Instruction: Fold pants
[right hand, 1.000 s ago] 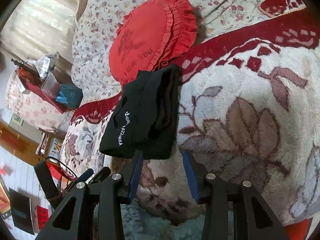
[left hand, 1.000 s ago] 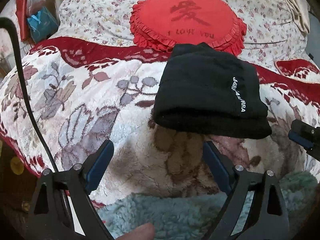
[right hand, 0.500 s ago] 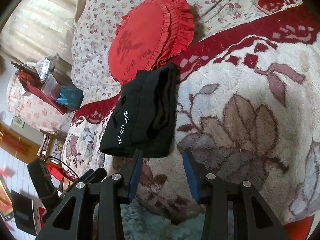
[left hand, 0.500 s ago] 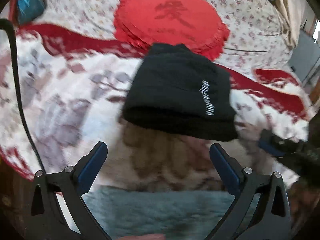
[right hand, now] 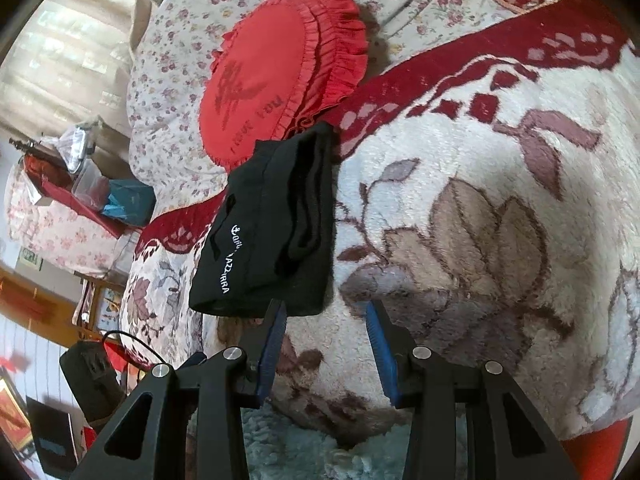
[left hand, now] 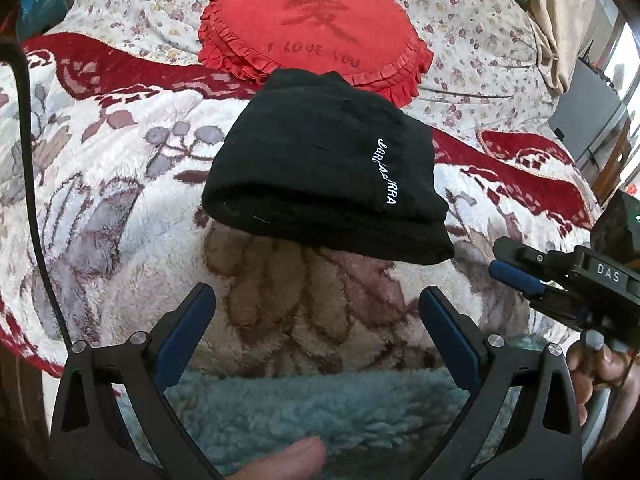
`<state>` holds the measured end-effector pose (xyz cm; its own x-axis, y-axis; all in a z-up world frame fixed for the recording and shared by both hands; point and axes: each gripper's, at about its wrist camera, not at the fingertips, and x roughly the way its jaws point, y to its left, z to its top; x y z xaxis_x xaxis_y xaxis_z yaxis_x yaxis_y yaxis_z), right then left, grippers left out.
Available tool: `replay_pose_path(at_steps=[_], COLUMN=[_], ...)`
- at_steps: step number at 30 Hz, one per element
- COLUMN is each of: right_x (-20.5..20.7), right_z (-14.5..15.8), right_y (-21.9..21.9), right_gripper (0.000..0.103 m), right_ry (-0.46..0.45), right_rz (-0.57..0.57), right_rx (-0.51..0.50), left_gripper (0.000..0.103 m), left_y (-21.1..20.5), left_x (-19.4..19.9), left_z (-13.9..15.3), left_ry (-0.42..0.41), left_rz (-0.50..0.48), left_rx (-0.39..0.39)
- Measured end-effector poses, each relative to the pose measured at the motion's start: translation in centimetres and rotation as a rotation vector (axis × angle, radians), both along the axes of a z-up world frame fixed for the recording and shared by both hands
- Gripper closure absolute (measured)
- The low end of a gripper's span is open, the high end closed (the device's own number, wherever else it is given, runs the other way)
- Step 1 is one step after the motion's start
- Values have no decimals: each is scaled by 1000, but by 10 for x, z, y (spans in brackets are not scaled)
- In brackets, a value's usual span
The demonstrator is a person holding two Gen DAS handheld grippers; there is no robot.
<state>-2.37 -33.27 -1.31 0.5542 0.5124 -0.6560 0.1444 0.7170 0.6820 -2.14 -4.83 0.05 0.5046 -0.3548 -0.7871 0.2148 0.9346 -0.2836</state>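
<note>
Nearest of all, a pale blue fleece (left hand: 336,412) fills the low edge of the left wrist view, with a fingertip (left hand: 288,458) of the person showing at the very bottom. Just beyond it the left hand-held gripper (left hand: 316,320) hangs with its jaws spread wide and nothing between them; they have just been opening. The right hand-held gripper (right hand: 326,332) stands at a middling gap, also empty, its left pad just short of the near edge of the folded black pants (left hand: 320,184). The pants are the landmark: a compact bundle with white lettering along one side, lying on a plush blanket (left hand: 120,208) patterned with brown leaves and a dark red border. Nothing lies between either gripper and the pants. A black cable (left hand: 28,160) runs down the blanket's edge, well to the left of the pants. Right behind the pants, touching their far edge, sits a round red ruffled cushion (left hand: 312,32) on a floral quilt (left hand: 460,52). Left of the pants and off the bed, the right wrist view shows a cluttered side table (right hand: 80,184) and curtains (right hand: 68,64).
</note>
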Motion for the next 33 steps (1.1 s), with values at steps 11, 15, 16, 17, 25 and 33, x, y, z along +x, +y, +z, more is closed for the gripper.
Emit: replay_pose_path(at_steps=[11, 15, 16, 17, 25, 33], right_x=[0, 1, 2, 3, 11, 12], right_z=[3, 3, 3, 3, 1, -1], right_y=[5, 8, 9, 10, 24, 31], right_gripper=[63, 63, 63, 63, 63, 63], right_ry=[25, 32, 36, 38, 30, 19], right_rz=[-38, -43, -44, -45, -7, 50], right_rx=[-47, -65, -68, -70, -86, -77], left_gripper=[1, 1, 1, 1, 1, 1], left_y=[12, 18, 20, 21, 23, 12], left_x=[1, 3, 4, 5, 8, 8], left_z=[0, -1, -2, -2, -6, -4], left_ry=[6, 16, 20, 26, 54, 47], left_rz=[-41, -44, -42, -40, -48, -62], left_rx=[-65, -96, -104, -109, -135, -99])
